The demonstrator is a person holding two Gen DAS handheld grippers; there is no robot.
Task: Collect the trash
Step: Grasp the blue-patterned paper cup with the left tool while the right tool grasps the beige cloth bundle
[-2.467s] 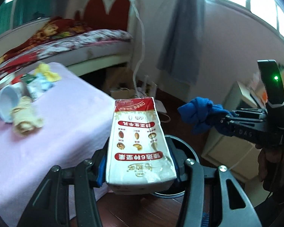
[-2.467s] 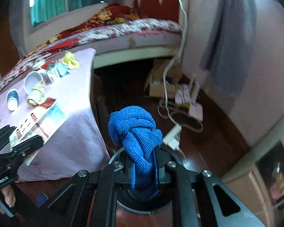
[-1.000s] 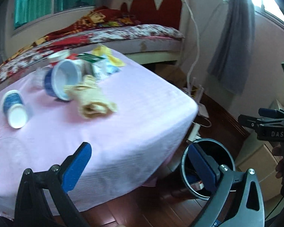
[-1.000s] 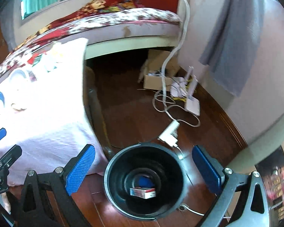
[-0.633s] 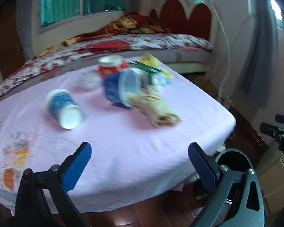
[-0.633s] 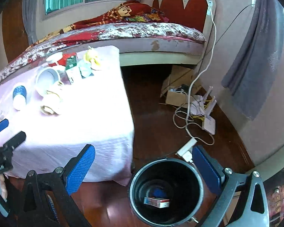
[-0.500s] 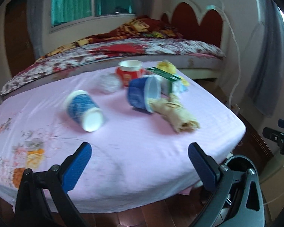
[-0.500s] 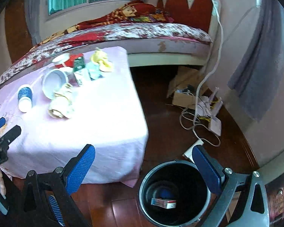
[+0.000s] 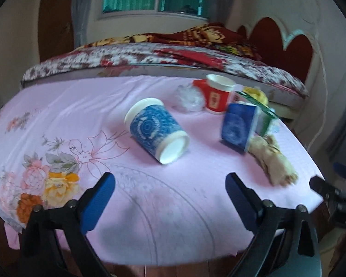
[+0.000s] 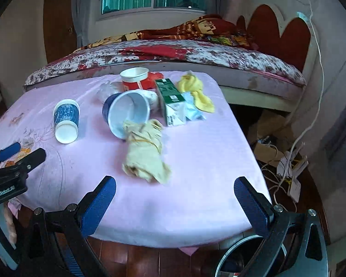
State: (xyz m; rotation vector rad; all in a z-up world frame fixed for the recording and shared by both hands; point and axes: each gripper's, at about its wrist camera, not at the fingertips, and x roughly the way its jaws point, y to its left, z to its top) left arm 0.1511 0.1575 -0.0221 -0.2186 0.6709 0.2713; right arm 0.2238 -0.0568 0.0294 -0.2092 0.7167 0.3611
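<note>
- On the bench (image 10: 196, 161), under its pink cloth, the trash lies uncollected: a blue paper cup (image 9: 156, 130) on its side near the left, a second blue cup (image 10: 129, 115) tipped with its mouth toward the camera, a crumpled beige rag (image 10: 145, 154) touching that cup's rim, a red cup (image 10: 136, 77) upright behind, a green carton (image 10: 170, 101) and a yellow cloth (image 10: 196, 90) toward the far right corner.
- Left gripper (image 9: 169, 185): empty, its jaws have just been closing a little from full spread, nothing between them; lined up short of the near blue cup.
- Right gripper (image 10: 175, 190): wide apart, empty, facing the rag.
- Risk, as I judge it: a sideways cup may roll off under a glancing pad; the rag may drag the cup it touches; the loose cloth could bunch if a finger digs in.
- Right view alone shows the bin (image 10: 233, 256) rim below the bench's near right corner, plus floor cables; left view alone shows the cloth's flower print.
</note>
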